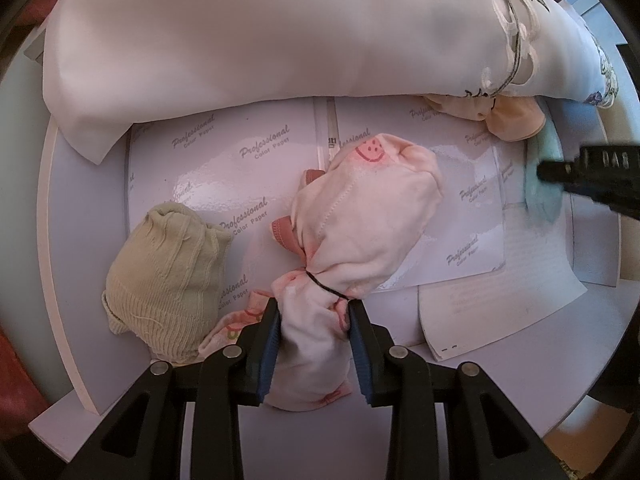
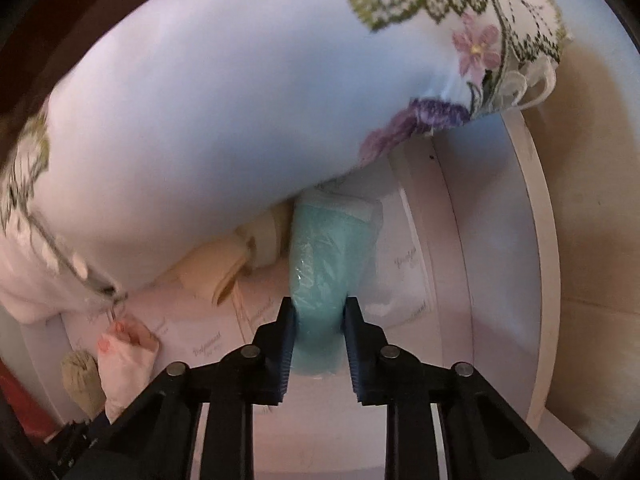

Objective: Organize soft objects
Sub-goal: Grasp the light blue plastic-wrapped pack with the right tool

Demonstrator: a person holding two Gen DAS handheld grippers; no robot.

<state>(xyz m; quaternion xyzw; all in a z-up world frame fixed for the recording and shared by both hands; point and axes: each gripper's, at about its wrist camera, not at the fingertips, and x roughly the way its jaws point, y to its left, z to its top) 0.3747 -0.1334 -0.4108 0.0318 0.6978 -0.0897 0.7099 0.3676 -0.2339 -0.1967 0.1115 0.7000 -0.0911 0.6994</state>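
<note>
Right under the left lens: left gripper (image 1: 313,306), jaws partly closed and pinching the gathered neck of a pink cloth bundle (image 1: 368,216), just below the black band (image 1: 324,284) tying it. Bulk of the bundle resting forward on printed paper sheets (image 1: 240,172) lining a white tray (image 1: 46,208). Touching the bundle's tail on the left, a green knitted sock (image 1: 172,272), loose and ungripped. Along the far side, draped over the tray's edge, an embroidered white cloth (image 1: 260,28); tucked under its right end, a peach bundle (image 1: 516,120).

Right under the other lens: right gripper (image 2: 320,304), jaws drawn close and pressing both sides of a teal bundle (image 2: 324,264) in a clear wrapper, near the tray's right wall. Far end of that bundle tucked under the embroidered cloth, beside the peach one.

Step in hand, by the look of it: both grips set, one soft item in each, neither yet visibly raised off the paper. Next, probably: lifting straight up, keeping the pinch firm. Worth watching on the left: a hold below the band, so likely to slip if the cloth stretches. On the right: a slick wrapper and an overhanging cloth, calling for a pull back toward the lens before any rise. Destination for either item: not shown.
</note>
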